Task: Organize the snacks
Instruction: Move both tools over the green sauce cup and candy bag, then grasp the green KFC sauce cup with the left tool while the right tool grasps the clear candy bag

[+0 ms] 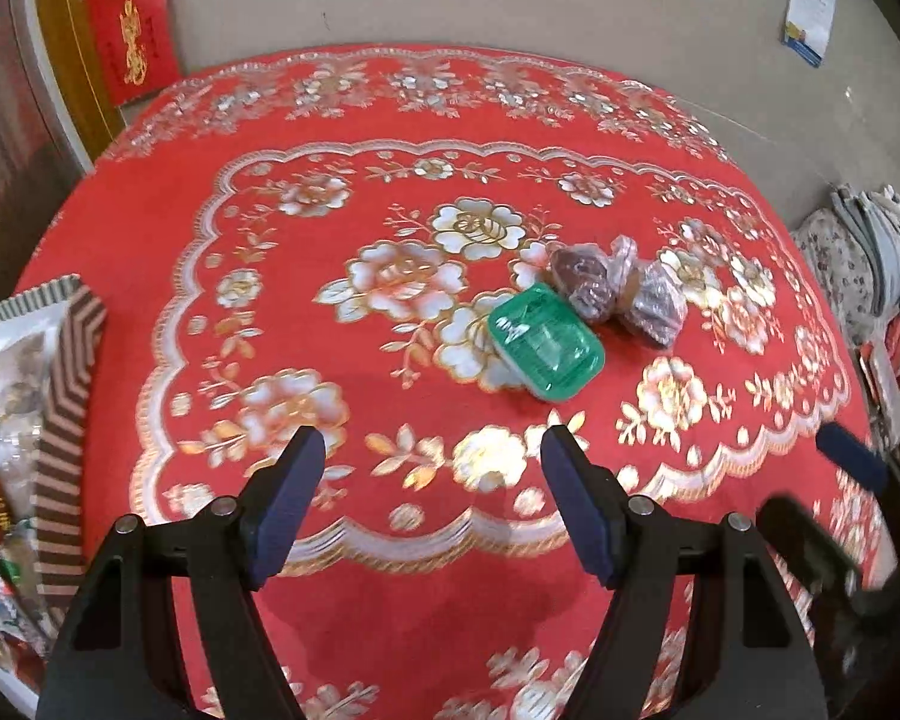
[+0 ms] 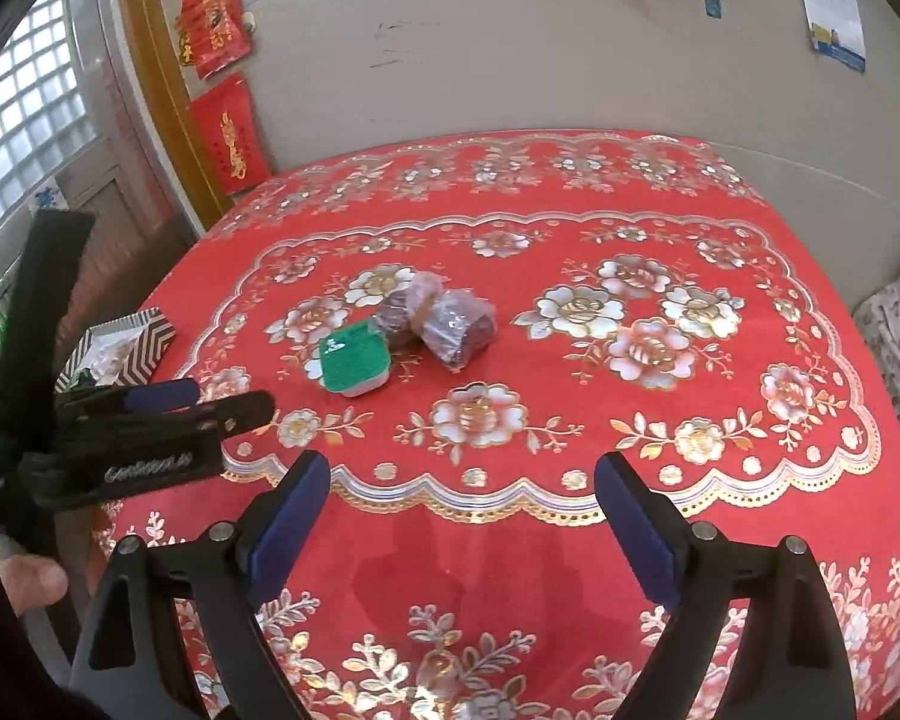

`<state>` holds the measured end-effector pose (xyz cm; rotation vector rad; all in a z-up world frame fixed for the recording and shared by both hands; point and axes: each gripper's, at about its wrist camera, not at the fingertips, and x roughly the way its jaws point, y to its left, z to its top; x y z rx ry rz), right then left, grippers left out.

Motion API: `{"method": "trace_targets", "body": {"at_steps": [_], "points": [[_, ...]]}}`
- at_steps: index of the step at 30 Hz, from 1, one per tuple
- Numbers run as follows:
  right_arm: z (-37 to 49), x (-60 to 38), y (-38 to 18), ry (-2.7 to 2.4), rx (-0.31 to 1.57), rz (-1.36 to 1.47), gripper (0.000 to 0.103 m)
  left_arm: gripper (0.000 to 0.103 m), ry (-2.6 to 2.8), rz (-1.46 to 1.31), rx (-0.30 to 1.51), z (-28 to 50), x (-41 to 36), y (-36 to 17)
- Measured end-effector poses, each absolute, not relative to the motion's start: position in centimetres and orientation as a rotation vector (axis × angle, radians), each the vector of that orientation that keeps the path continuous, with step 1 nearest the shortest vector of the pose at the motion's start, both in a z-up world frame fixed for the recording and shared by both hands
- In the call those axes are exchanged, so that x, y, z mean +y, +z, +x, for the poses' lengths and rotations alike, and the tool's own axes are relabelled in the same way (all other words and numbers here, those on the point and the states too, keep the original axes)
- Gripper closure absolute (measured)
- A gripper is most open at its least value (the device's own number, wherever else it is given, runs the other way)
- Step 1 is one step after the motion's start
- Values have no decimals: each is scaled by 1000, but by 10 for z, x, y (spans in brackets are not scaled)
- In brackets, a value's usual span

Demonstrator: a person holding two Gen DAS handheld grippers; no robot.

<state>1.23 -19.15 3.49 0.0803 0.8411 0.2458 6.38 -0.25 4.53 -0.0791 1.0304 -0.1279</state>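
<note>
Presently, both grippers hover above the near edge of the table [image 1: 150, 228], which is covered by a red cloth with gold and white flowers. The left gripper [image 1: 432, 456] stands released, jaws apart, with only cloth showing between its blue pads. The right gripper [image 2: 462, 480] is also unclenched; its jaws are opening, and nothing lies between them.

The loose snacks sit together near the middle of the table, well apart from both grippers. A green-lidded tub [image 1: 546, 348] lies flat, nearest the front edge of the group. Touching its far side is a dark reddish snack in clear wrap [image 1: 585, 288], and just beside that, toward the right edge, a second wrapped snack [image 1: 657, 306] of the same kind; the two wrappers meet in a twisted knot.

At the left edge of the table stands a box with a brown-and-white chevron wall [image 1: 69, 420], holding assorted packets whose contents cannot be told. In the right wrist view, the left gripper appears at the table's left edge, beside this box.
</note>
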Motion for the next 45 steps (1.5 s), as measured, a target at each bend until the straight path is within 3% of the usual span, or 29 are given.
{"method": "trace_targets", "body": {"at_steps": [20,31,42,44,45], "points": [[22,-221,20,241,865,119,11,23,-125,-131,1084,120,-49,27],[30,-206,30,279,846,97,11,23,-98,-158,1109,117,-4,27],[55,-180,29,285,860,-60,11,23,-143,-198,1099,126,-16,27],[55,-181,30,288,857,-56,11,31,-161,-192,1086,127,-16,27],[55,-181,29,289,856,-51,11,48,-165,-184,1081,127,-15,27]]}}
